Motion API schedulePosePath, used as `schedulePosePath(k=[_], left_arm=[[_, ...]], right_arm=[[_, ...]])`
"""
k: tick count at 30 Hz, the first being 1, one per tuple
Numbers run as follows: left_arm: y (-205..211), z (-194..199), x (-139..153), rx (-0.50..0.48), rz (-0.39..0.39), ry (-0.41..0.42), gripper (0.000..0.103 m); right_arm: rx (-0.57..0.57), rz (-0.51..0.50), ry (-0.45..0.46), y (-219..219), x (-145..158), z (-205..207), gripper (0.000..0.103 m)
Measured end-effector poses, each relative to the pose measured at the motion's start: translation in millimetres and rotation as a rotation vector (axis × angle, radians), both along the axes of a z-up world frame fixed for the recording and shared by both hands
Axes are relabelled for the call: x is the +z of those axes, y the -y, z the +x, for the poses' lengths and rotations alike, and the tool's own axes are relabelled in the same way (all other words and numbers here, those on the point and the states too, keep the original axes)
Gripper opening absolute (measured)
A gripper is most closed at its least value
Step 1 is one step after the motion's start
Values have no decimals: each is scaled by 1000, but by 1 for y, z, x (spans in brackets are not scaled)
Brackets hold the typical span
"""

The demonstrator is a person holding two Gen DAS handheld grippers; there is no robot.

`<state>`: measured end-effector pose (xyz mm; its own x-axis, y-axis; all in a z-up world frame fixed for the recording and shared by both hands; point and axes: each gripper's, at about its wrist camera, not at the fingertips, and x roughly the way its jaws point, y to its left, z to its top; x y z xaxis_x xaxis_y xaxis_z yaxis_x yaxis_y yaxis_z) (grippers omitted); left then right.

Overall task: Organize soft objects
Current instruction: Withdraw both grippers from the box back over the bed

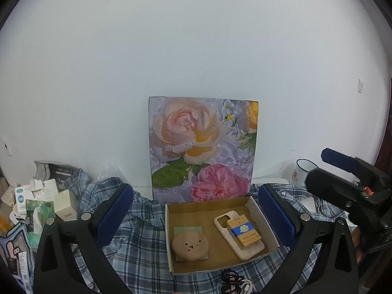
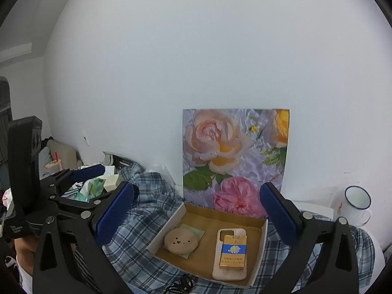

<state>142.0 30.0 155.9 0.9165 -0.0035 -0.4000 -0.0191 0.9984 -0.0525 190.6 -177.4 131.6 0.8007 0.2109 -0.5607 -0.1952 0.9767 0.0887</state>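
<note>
**Shirt still loose under box**

Shirt (image 1: 137, 240) lies rumpled on the worktop beneath the box (image 1: 171, 245). Left claw (image 1: 196, 218) and right claw (image 2: 197, 218) hover spread, empty. We judge folding not begun; next: clear box, pinch a hem.

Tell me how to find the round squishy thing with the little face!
Find the big flower picture against the wall. Below it sits an open cardboard box. In its left half, on a green square pad, lies the round tan cushion with a tiny face.
</note>
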Motion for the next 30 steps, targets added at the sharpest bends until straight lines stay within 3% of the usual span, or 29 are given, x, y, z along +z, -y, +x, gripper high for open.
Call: schedulePosePath(k=[8, 18, 30], left_arm=[[6, -11, 12, -1, 9, 1, 103], [14, -59, 22, -25, 50, 35, 103], [13, -101, -10, -55, 48, 9, 103]], right_arm=[[35, 7, 42, -4, 28, -21, 103], [51, -4, 58, -7, 36, -55, 103], [88, -24, 44, -16, 10, -99, 103]])
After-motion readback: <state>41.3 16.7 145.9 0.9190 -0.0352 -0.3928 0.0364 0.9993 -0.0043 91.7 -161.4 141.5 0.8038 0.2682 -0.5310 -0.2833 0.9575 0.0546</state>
